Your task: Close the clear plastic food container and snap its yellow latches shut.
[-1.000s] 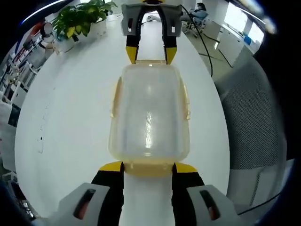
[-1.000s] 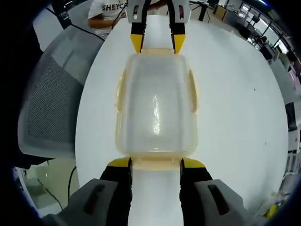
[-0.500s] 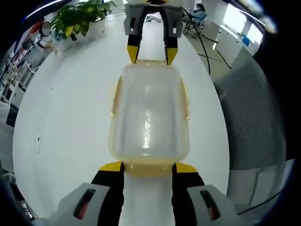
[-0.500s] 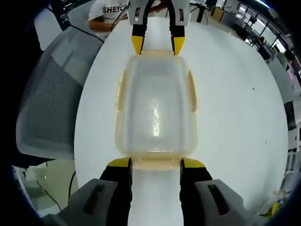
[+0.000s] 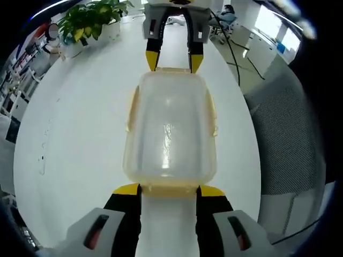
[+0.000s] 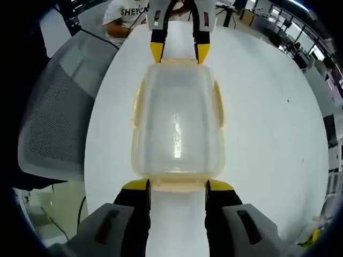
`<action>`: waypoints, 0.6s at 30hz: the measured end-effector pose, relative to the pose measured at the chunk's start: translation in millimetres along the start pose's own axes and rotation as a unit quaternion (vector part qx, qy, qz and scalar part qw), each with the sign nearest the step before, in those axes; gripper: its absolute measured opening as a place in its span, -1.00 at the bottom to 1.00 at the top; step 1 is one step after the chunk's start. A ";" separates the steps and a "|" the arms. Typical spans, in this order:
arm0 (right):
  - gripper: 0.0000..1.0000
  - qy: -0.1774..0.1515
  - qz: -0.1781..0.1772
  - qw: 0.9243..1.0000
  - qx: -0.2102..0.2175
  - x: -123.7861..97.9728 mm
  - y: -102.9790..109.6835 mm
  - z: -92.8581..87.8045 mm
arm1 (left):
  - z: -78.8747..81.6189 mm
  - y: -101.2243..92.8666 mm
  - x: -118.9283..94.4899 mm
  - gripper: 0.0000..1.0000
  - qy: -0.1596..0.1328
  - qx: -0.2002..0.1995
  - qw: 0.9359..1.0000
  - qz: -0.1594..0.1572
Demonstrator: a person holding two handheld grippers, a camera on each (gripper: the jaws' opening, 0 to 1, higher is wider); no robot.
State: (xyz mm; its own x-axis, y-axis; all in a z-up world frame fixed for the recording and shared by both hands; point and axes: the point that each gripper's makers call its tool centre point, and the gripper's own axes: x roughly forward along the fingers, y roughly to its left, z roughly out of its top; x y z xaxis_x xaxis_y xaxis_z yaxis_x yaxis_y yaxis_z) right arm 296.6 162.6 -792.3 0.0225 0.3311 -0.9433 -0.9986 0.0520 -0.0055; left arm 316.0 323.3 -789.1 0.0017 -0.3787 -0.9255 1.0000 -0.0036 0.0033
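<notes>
The clear plastic container [image 5: 170,128] lies on the white table [image 5: 69,123] with its lid on, and pale yellow latches [image 5: 130,110] run along its long sides. My left gripper [image 5: 169,189] is open, its yellow fingertips [image 5: 128,188] flanking the latch at the container's near end. At the far end my right gripper [image 5: 173,60] stands open, its tips on either side of that end's latch. In the right gripper view the same container [image 6: 178,126] lies between my right gripper [image 6: 178,185] below and my left gripper [image 6: 179,52] above.
A potted plant [image 5: 88,21] stands at the table's far left. A grey mesh chair [image 5: 289,139] sits beside the table edge, also visible as the chair [image 6: 59,118]. A person in a white shirt [image 6: 126,10] sits beyond the table. A black cable [image 5: 233,53] trails off the edge.
</notes>
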 end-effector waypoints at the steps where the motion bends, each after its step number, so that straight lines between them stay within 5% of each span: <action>1: -0.27 -0.004 -0.001 1.000 0.000 0.7 -0.4 -0.2 | 0.3 -0.3 -0.1 -0.32 -0.001 -0.001 1.000 0.000; 18: -0.23 -0.024 -0.008 1.000 -0.013 0.9 -0.2 0.6 | -0.2 -3.2 0.4 -0.30 0.000 -0.009 1.000 0.000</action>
State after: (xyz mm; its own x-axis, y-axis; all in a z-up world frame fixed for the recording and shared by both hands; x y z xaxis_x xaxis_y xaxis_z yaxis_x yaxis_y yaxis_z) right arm 296.9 163.5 -792.9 0.0392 0.3746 -0.9264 -0.9990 0.0329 -0.0289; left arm 312.7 323.3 -789.6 0.0012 -0.3779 -0.9259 0.9999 0.0132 -0.0041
